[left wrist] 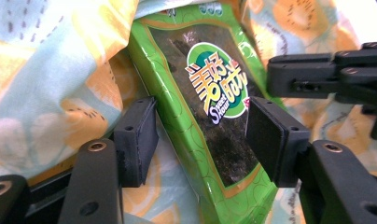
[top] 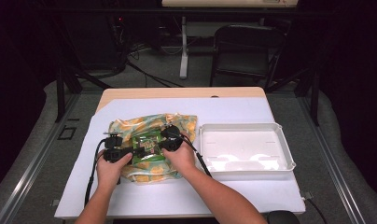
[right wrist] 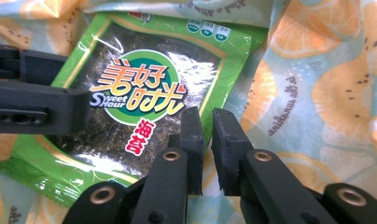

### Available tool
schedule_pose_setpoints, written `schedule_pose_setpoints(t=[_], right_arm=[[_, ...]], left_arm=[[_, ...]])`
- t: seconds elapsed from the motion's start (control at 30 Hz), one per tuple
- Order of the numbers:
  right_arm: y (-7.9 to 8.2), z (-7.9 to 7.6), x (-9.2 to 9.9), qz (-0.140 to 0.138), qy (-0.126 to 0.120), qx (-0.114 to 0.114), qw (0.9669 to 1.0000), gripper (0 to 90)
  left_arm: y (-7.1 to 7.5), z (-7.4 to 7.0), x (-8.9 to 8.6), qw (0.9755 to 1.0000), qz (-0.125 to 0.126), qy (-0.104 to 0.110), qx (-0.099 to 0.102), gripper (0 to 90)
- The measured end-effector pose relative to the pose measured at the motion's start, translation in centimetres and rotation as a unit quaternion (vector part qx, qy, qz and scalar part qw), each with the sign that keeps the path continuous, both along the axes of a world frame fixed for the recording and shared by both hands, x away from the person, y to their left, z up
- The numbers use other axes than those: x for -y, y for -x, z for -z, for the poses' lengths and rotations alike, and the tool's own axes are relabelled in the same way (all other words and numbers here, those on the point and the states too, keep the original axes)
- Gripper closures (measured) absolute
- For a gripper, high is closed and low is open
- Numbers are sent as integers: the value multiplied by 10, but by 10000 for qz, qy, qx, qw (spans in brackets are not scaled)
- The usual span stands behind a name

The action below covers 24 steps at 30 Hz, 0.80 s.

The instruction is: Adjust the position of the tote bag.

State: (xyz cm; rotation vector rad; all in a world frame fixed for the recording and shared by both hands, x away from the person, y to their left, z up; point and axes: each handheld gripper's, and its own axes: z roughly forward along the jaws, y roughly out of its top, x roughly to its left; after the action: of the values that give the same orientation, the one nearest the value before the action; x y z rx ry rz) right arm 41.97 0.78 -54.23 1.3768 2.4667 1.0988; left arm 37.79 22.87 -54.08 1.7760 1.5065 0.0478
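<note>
While jaws straddle seaweed packet (left wrist: 210,116), fruit-print cloth (left wrist: 46,93) beneath

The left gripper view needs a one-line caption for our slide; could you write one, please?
Open left gripper straddling a green foil seaweed snack packet on a citrus-print cloth.

Green seaweed snack packet (right wrist: 144,93): round logo w/ big orange-yellow Chinese chars 美好时光, white Eng. "Sweet Hour" at its left, red 海苔 below. Same logo in left gripper view (left wrist: 219,84), tilted. Small print on 3 badges at packet's far edge: too small to read. Cursive writing on fruit-print cloth (right wrist: 317,93) right of packet: illegible.
</note>
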Motion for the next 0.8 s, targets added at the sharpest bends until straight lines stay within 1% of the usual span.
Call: schedule_pose_setpoints(t=[0.03, 0.17, 0.23, 0.37, 0.4, 0.43, 0.47, 0.53, 0.6, 0.7, 0.8], right_arm=[[0, 0, 0, -13, 0, -9, 10000, 828], [0, 0, 0, 0, 15, -4, 10000, 828], [0, 0, 0, -22, 42, -8, 10000, 828], [0, 0, 0, -14, 4, -13, 10000, 828], [0, 0, 0, -16, 10, -11, 10000, 828], [0, 0, 0, 12, 13, 8, 10000, 829], [0, 0, 0, -20, 63, -24, 10000, 830], [0, 1, 0, -7, -20, -7, 10000, 830], [0, 1, 0, -5, -16, -27, 10000, 830], [0, 0, 0, -25, 60, -24, 10000, 831], [0, 0, 0, -5, 12, -17, 10000, 829]], left_arm=[[0, 0, 1, 10000, -30, 0, 29, 437], [0, 0, 1, 10000, -47, 11, 38, 439], [-1, 1, 1, 10000, -65, 27, 21, 439], [-2, 3, -1, 10000, -32, 14, -38, 437], [-2, 4, 0, 10000, -56, 34, -36, 437], [-3, 6, 0, 9999, 6, 90, -72, 440], [-3, 7, 0, 9997, 8, 191, -125, 443], [-4, 8, 1, 9996, 12, 233, -150, 442], [-4, 8, 1, 9996, 16, 223, -151, 441], [-4, 8, 1, 9996, 17, 229, -162, 441], [-4, 9, 2, 9997, 17, 182, -148, 448]])
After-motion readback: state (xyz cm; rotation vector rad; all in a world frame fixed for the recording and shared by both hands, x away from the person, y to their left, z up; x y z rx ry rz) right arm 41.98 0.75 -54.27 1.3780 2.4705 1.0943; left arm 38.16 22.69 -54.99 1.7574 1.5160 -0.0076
